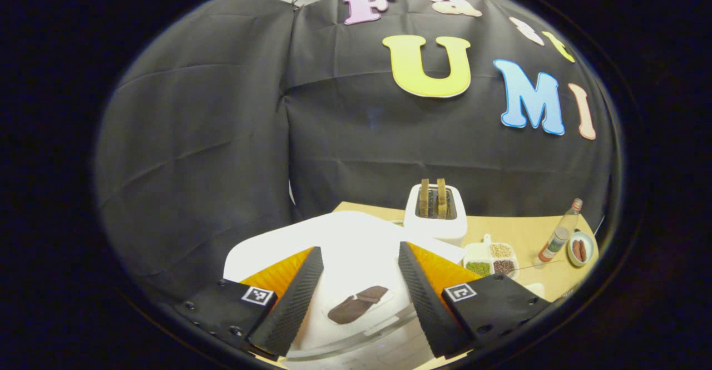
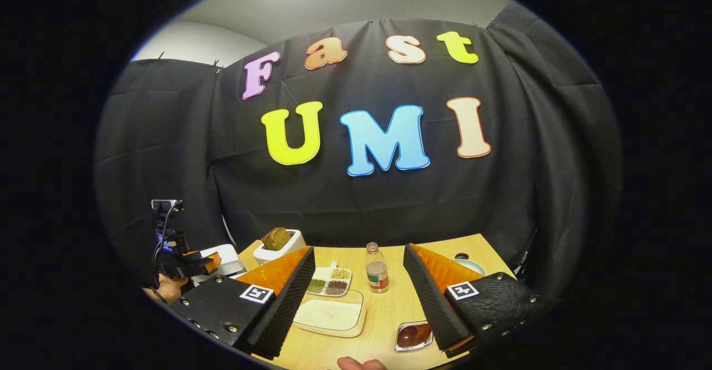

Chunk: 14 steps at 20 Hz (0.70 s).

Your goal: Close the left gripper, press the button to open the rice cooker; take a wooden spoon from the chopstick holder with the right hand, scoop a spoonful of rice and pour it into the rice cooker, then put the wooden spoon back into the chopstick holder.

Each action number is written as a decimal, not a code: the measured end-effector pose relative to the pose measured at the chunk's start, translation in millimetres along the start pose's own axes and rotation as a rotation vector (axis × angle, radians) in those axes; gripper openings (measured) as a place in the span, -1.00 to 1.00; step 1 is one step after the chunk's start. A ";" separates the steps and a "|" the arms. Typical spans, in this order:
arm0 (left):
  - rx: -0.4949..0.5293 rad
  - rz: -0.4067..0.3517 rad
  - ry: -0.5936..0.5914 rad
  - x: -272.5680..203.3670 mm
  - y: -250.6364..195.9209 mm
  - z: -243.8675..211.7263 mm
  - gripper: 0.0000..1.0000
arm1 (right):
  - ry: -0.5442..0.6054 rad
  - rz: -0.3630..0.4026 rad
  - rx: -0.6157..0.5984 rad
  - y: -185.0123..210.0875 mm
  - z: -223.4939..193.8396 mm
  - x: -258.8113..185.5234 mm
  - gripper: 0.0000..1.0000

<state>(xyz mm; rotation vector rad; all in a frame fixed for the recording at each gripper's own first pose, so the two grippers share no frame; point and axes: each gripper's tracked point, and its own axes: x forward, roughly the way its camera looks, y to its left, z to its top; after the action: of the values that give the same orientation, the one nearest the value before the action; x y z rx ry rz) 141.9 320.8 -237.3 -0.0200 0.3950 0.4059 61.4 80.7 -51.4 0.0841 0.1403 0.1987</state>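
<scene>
My left gripper [image 1: 360, 247] is open and hovers just above the white rice cooker [image 1: 289, 236], whose lid is down. A dark oblong button [image 1: 356, 306] on the lid lies between and below the fingers, untouched. In the right gripper view, my right gripper [image 2: 359, 248] is open and empty above the wooden table [image 2: 389, 309]. A shallow tray of white rice [image 2: 331, 314] lies between its fingers. A small metal holder [image 2: 414, 335] with a brown wooden spoon bowl showing in it stands by the right finger. Far left there, a hand holds the left gripper [image 2: 186, 263] over the rice cooker [image 2: 225, 260].
A white toaster [image 1: 435, 214] [image 2: 278, 245] with two bread slices stands behind the cooker. A divided dish of grains [image 1: 490, 259] [image 2: 329, 281], a small bottle [image 1: 559, 233] [image 2: 377, 270] and a bowl of sausages [image 1: 581, 247] sit on the table. A fingertip [image 2: 361, 363] shows at the near edge.
</scene>
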 end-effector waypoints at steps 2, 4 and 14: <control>-0.050 -0.026 0.065 1.7 -4.3 -12.1 0.92 | 0.005 0.008 -0.008 4.8 -1.2 -0.4 0.95; -0.004 -0.043 0.125 3.0 -5.7 -27.0 0.92 | 0.002 0.009 -0.009 6.5 0.4 -0.4 0.95; 0.070 -0.107 0.278 3.9 -18.8 -42.0 0.97 | 0.021 0.015 0.026 14.3 -12.9 0.1 0.95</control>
<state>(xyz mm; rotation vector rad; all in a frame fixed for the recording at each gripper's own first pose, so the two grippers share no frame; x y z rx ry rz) 136.9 300.9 -278.7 -0.0293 0.6788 0.2836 56.9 95.5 -62.7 0.1094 0.1628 0.2126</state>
